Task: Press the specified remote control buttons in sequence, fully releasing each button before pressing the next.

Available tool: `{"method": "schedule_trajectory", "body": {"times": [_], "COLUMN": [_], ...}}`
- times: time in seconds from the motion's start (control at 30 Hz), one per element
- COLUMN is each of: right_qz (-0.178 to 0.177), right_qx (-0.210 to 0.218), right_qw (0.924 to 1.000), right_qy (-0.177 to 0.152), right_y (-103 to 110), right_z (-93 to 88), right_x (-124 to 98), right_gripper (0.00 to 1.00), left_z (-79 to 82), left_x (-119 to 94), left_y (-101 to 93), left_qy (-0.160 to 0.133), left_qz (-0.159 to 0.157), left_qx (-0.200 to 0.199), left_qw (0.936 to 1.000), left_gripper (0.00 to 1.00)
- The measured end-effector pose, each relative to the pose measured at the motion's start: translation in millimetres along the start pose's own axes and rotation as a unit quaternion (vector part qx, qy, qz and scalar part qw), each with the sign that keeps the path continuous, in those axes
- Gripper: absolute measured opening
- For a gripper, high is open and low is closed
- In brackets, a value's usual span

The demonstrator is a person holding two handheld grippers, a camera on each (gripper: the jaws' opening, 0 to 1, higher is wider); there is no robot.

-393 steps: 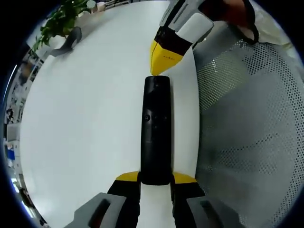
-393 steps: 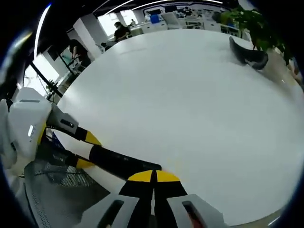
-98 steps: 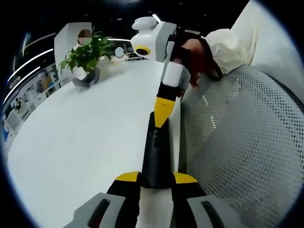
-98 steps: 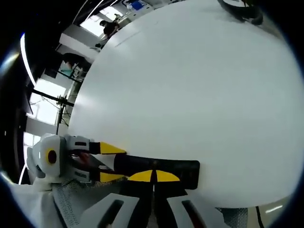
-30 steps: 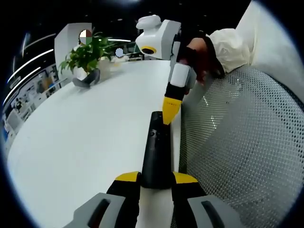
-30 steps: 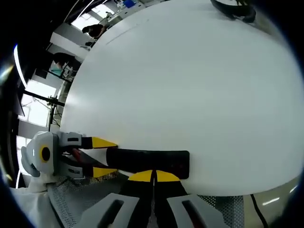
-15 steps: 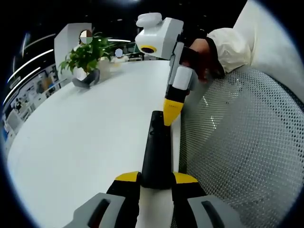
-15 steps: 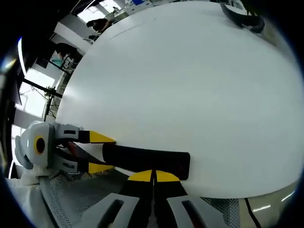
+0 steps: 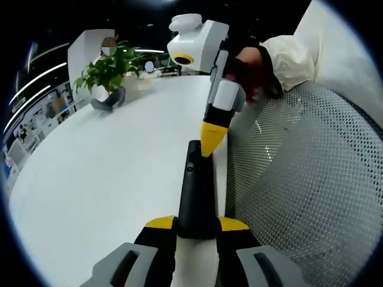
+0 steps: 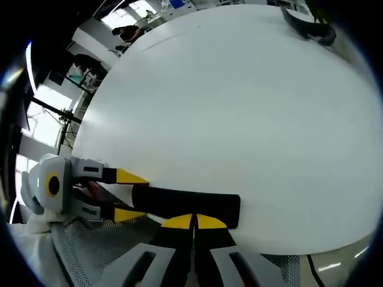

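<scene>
Clamped on the near end of the black remote control [image 9: 195, 194], the left gripper [image 9: 196, 225] holds it lengthwise, its long axis running straight out from between the fingers over the white table [image 9: 102, 173]. Right gripper [image 9: 210, 142], jaws pressed together, comes from beyond, yellow tips meeting the remote's far end by its buttons.

My left gripper [image 9: 196, 226] black-bodied with yellow jaw tips and grey ribbed base, my right gripper [image 9: 211, 141] white-cased tapering to yellow tips, cream sleeve [image 9: 293, 55] with gathered cuff
</scene>
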State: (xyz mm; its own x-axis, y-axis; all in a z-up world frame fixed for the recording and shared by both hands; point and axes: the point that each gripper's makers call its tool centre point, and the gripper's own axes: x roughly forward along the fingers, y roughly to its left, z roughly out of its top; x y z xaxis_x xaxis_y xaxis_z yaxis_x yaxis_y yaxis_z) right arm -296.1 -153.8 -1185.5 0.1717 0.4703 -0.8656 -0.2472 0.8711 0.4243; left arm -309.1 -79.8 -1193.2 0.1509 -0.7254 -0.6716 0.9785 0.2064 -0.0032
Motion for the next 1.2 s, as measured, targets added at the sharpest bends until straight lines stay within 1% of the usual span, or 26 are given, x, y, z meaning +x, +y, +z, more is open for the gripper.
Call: {"method": "schedule_trajectory", "body": {"times": [0.13,0.23,0.3,0.4,0.5,0.7,0.9,1.2], "right_qz": [-0.004,0.006,0.008,-0.002,-0.004,-0.002,0.006,0.005], "right_qx": [0.001,-0.004,-0.012,-0.026,-0.032,-0.027,-0.010,-0.014], "right_qw": [0.9998,0.9996,0.9996,0.9996,0.9993,0.9994,0.9997,0.9997], "right_qy": [-0.018,-0.027,-0.024,-0.014,-0.017,-0.019,-0.020,-0.022], "right_y": [-3.8,1.3,4.4,3.4,2.5,1.6,1.0,1.6], "right_z": [6.5,9.2,8.2,5.4,6.0,6.2,6.4,6.0], "right_x": [0.1,0.1,1.3,3.9,3.9,3.7,3.3,3.1], "right_gripper": [0.00,0.00,0.00,0.00,0.00,0.00,0.00,0.00], "left_z": [0.1,0.0,0.0,0.3,0.3,0.5,0.5,0.8], "left_x": [0.1,0.1,0.2,0.2,0.2,0.5,0.7,0.8], "left_y": [0.0,0.0,0.0,0.1,0.0,0.4,0.5,0.4], "left_qy": [0.001,0.001,0.000,0.000,0.000,-0.001,-0.001,-0.002], "left_qz": [0.000,0.000,0.000,0.000,0.000,0.000,0.000,0.000], "left_qx": [0.000,0.000,-0.001,-0.001,0.000,-0.001,0.000,-0.001], "left_qw": [1.0000,1.0000,1.0000,1.0000,1.0000,1.0000,1.0000,1.0000], "left_gripper": [0.25,0.25,0.25,0.25,0.25,0.25,0.25,0.25]}}
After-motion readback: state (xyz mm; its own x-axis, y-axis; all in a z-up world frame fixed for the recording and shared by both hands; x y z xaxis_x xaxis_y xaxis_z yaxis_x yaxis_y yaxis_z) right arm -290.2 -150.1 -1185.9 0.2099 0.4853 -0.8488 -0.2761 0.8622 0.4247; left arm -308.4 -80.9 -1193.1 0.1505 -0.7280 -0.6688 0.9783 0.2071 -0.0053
